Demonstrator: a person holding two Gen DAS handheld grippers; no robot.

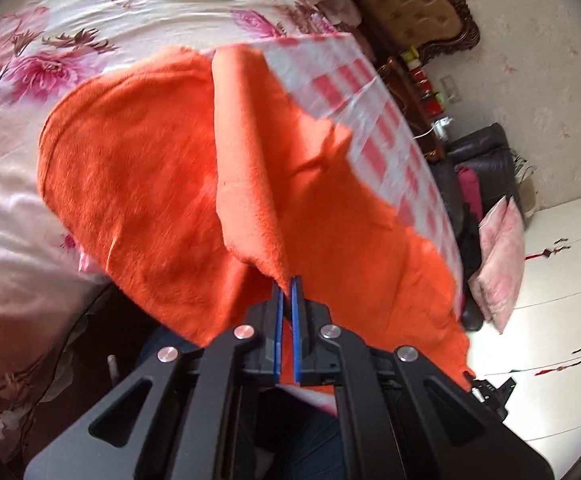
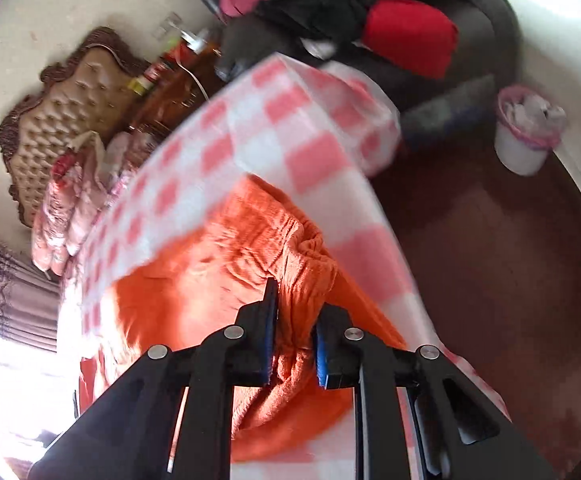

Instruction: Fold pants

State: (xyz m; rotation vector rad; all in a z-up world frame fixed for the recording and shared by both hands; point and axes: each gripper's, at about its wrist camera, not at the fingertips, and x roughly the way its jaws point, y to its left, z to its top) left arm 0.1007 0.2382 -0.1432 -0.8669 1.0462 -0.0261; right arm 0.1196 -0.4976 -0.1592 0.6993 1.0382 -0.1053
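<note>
Bright orange fleece pants [image 1: 142,176] lie spread over a pink-and-white checked cloth [image 1: 354,92] on a floral bed [image 1: 50,48]. From the left wrist camera, the left gripper [image 1: 288,282] has its blue pads nearly together, pinching a corner of an orange flap that rises from the pants toward the camera. From the right wrist camera, the right gripper [image 2: 296,312] clamps the bunched, gathered waistband [image 2: 302,248] between its fingers, with thick cloth filling the gap, near the edge of the checked cloth [image 2: 274,128].
</note>
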